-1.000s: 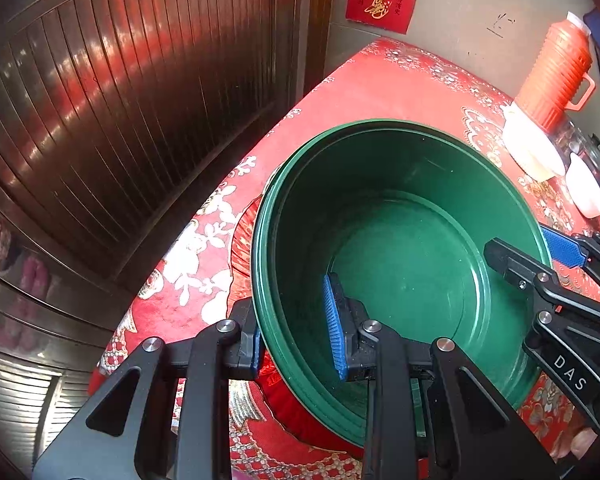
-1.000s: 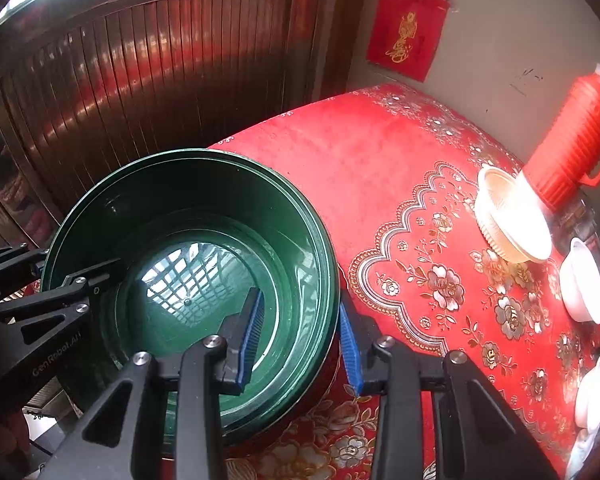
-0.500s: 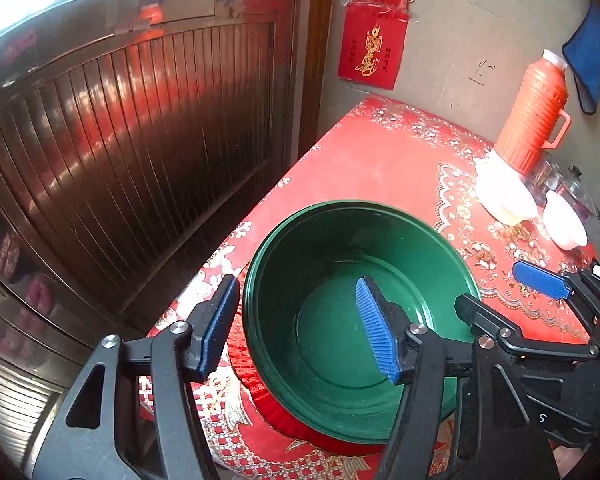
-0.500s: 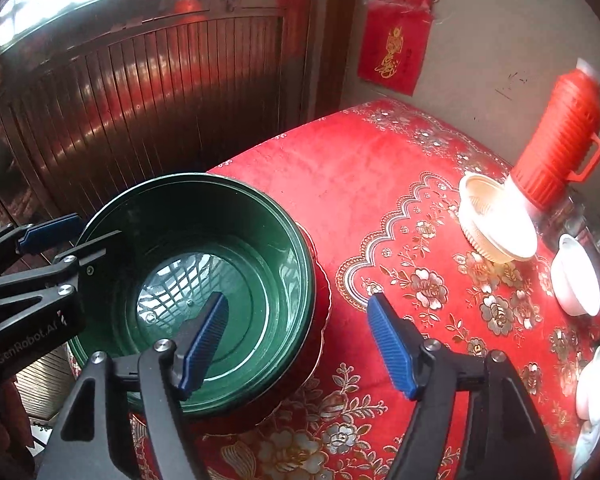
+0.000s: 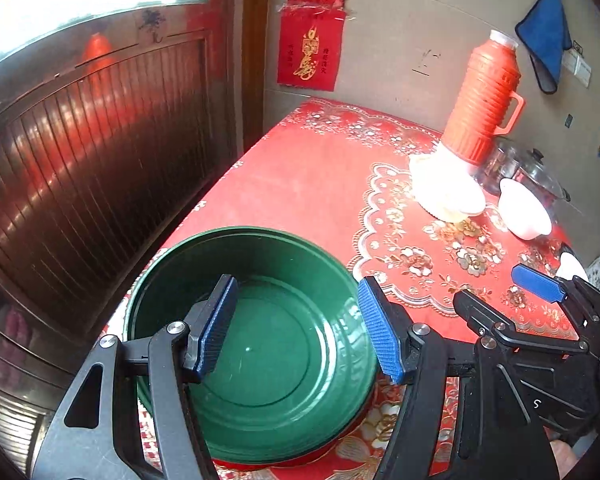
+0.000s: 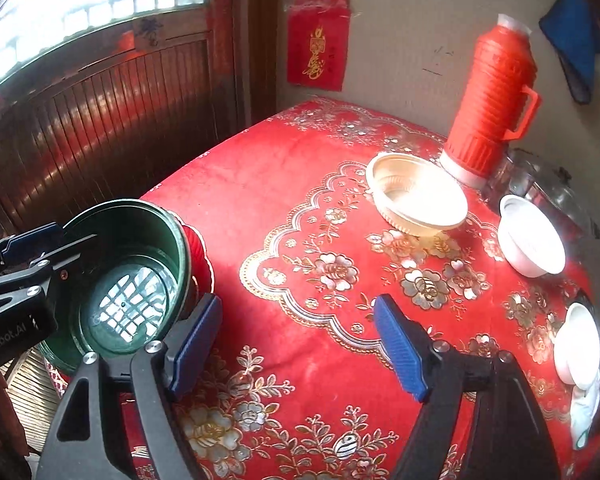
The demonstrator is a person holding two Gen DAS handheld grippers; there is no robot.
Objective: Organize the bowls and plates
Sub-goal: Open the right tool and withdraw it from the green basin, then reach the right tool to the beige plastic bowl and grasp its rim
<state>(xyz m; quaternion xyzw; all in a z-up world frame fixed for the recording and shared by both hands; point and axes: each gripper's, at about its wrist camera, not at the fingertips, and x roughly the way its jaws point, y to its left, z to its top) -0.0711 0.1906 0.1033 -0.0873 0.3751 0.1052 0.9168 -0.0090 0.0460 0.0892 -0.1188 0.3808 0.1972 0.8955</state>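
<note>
At the left edge of the bench (image 6: 260, 184), which wears a red flowered cloth, we see the green basin (image 5: 268, 360) sitting on a red plate (image 6: 198, 252) of which only a rim shows. Our left hand-held gripper (image 5: 296, 332) hangs above the basin with its blue pads wide apart and nothing between them. Our right hand-held gripper (image 6: 296, 344) is over the bare cloth in the middle, also fully spread and holding nothing. We judge that the basin is set in its place and that the step in hand is to go for the next dish. More to the right stand the cream ribbed bowl (image 6: 418, 196), touching the foot of the orange thermos (image 6: 492, 92), then a white bowl (image 6: 532, 240), and one more white bowl (image 6: 576, 342) at the bench edge. The next move probably calls for one gripper to reach across, come down over a thin rim and close on it softly, because these light bowls can slide or tip. We cannot make out well the glass-lidded pot (image 5: 538, 176) behind the thermos. The last white bowl is cut by the frame, and something pale below it is too blurred to name.
</note>
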